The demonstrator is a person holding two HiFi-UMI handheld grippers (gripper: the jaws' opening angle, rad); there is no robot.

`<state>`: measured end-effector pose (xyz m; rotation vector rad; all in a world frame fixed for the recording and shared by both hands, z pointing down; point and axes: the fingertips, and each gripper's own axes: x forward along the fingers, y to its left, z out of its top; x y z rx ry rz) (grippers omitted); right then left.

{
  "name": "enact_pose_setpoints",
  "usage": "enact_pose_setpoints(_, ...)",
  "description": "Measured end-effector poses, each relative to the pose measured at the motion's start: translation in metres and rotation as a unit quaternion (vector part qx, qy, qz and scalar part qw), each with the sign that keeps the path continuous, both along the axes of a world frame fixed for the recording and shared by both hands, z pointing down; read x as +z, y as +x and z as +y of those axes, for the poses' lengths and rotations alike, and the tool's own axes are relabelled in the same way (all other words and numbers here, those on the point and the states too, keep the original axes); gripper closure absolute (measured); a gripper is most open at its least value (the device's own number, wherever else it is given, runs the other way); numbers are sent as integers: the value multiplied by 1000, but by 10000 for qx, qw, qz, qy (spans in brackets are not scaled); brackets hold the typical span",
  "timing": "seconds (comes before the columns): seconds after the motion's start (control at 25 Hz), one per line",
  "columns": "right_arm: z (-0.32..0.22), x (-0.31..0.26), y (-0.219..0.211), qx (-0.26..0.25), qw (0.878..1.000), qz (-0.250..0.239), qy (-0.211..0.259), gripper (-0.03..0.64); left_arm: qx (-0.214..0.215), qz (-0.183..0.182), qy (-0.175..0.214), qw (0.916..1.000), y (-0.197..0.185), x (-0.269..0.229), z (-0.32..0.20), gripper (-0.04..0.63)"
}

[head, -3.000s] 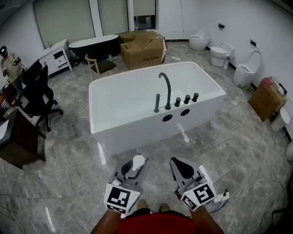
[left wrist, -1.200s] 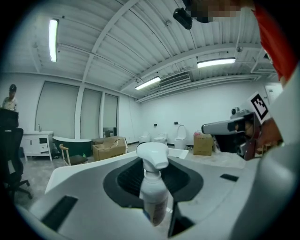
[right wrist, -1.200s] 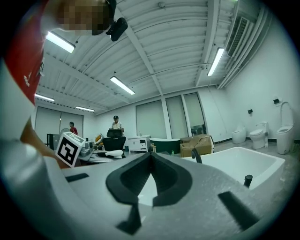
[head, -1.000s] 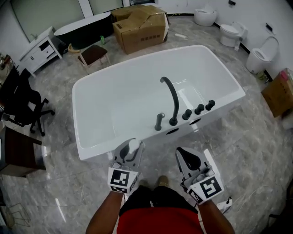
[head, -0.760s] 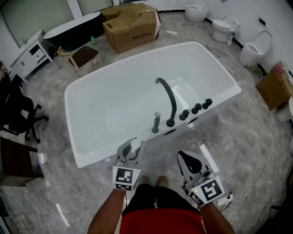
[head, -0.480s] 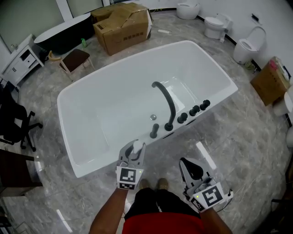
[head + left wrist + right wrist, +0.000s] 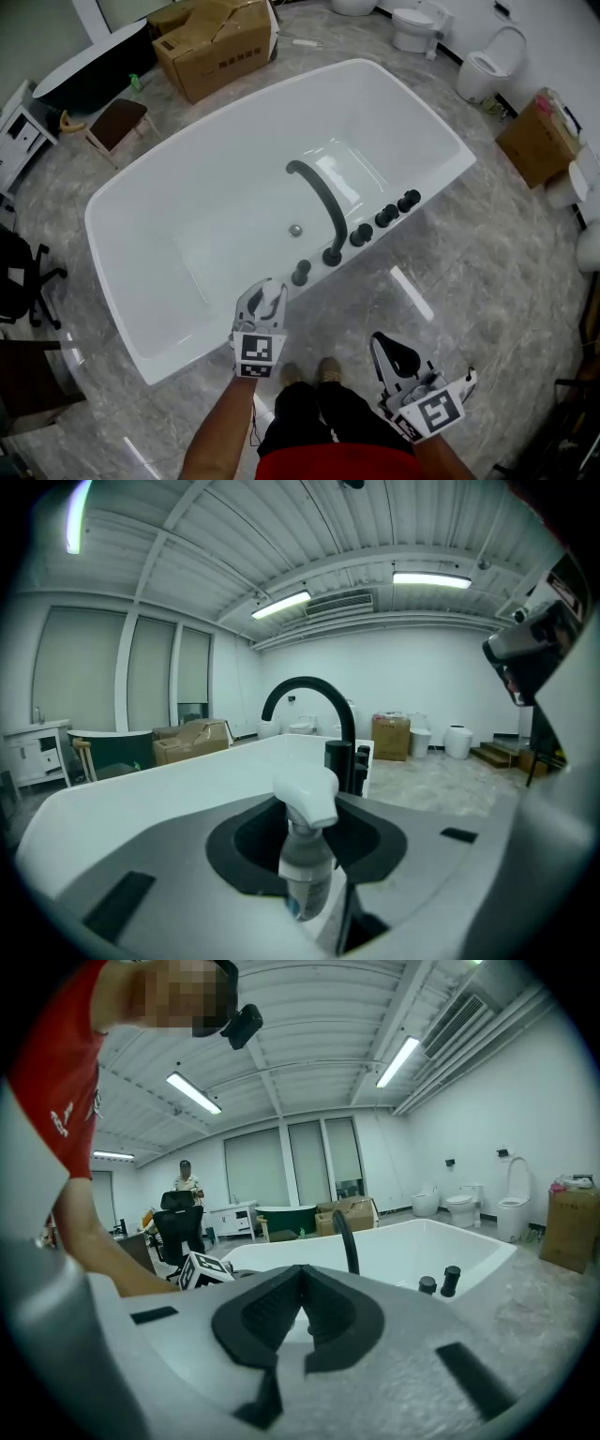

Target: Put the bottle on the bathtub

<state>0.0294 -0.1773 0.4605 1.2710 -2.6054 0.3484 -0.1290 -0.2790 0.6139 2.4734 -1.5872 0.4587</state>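
Two grippers: both being held out low over the grey marbled floor (image 7: 469, 281), the left one ahead of the right.
Right gripper (image 7: 392, 353): hanging back over the floor, well apart from the tub; its jaws are resting together with nothing between them.
Left gripper (image 7: 263, 304): its jaws are clamping the small clear spray bottle with white trigger head (image 7: 307, 869), which is showing upright in the left gripper view.
Bottle position: hovering at the near rim of the white rectangular bathtub (image 7: 117, 291), just beside the short black post (image 7: 300, 274); contact with the rim cannot be told.
Tub fittings: the black arched spout (image 7: 319, 197) and the row of black knobs (image 7: 386, 217) are standing along the same rim.
Far side: the brown cardboard box (image 7: 216, 42) and white toilets (image 7: 483, 66) are sitting beyond the tub.
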Motion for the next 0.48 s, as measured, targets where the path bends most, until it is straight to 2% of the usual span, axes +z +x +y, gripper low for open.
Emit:
enact_pose_setpoints(0.2,-12,8,2,54,10000,7,-68,612,15,-9,-113,9999,0,20,-8,491)
enact_pose_setpoints(0.48,-20,14,0,14,9999,1,-124,612,137,63,10,9999,6,22,-10,488)
